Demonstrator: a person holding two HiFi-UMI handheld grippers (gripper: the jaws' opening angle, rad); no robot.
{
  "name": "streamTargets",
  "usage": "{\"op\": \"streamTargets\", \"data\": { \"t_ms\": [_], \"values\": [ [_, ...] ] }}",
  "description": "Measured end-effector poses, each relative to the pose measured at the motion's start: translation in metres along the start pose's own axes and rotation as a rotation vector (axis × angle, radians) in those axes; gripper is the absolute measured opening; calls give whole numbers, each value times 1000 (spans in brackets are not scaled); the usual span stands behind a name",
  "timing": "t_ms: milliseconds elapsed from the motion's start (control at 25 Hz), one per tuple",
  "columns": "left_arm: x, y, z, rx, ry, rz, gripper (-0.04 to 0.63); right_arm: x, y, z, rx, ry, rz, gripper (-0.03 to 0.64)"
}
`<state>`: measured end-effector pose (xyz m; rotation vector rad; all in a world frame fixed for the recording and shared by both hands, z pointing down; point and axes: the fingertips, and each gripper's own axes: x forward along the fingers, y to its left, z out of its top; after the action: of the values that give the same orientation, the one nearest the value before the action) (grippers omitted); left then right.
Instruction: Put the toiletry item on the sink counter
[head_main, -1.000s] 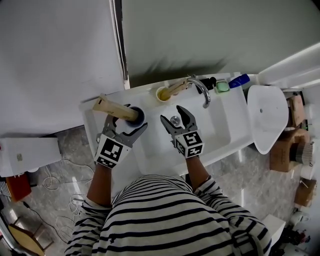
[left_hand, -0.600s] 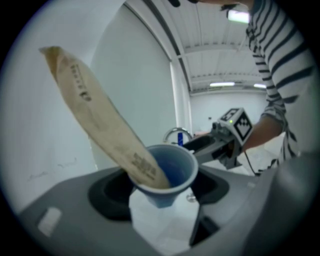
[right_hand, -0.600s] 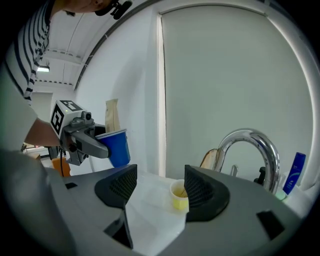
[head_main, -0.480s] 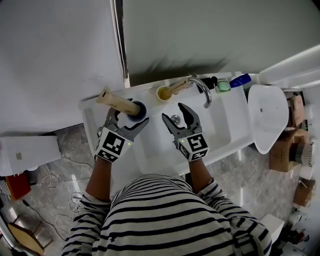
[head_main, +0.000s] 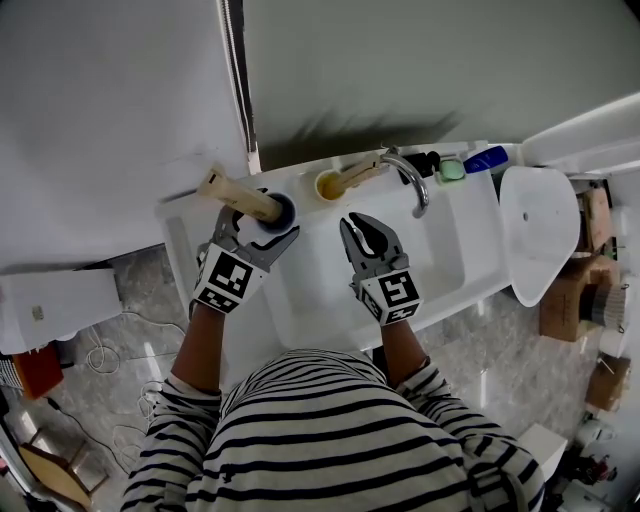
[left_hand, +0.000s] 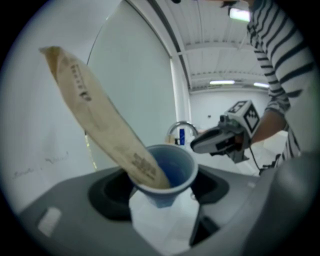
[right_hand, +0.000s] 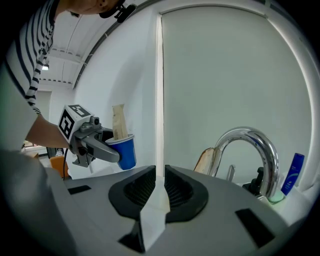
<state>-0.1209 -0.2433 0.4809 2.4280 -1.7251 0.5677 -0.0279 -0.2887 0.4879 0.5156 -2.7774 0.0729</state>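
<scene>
- A person in a striped top stands at a white sink with a gripper in each hand.
- The left gripper (head_main: 262, 225) is the nearer one to the task's things. Its jaws stand wide, clamped round a smooth, flared blue cup (head_main: 279, 211).
- A flat, matte tan tube (head_main: 238, 197) stands in that cup. Its long axis leans away from the jaws, up and left toward the wall.
- The cup is over the glossy white counter (head_main: 185, 232), just left of the basin (head_main: 440, 262). I cannot tell whether it touches the counter yet.
- The right gripper (head_main: 362, 230) hangs over the basin. Its jaws have just been closing and are all but together, with nothing between them.
- Along the back edge are a yellow cup (head_main: 327, 186), a curved chrome faucet (head_main: 408, 180), a green soap (head_main: 449, 171) and a blue bottle (head_main: 486, 159).
</scene>
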Motion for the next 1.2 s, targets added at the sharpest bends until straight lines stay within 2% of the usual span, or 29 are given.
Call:
{"op": "streamTargets", "data": {
  "t_ms": [240, 1200],
  "values": [
    [13, 8, -12, -18, 16, -5, 347, 5, -2, -9, -5, 32, 0, 23],
    [68, 17, -71, -53, 86, -44, 346, 24, -8, -34, 11, 106, 10, 17]
  ]
}}
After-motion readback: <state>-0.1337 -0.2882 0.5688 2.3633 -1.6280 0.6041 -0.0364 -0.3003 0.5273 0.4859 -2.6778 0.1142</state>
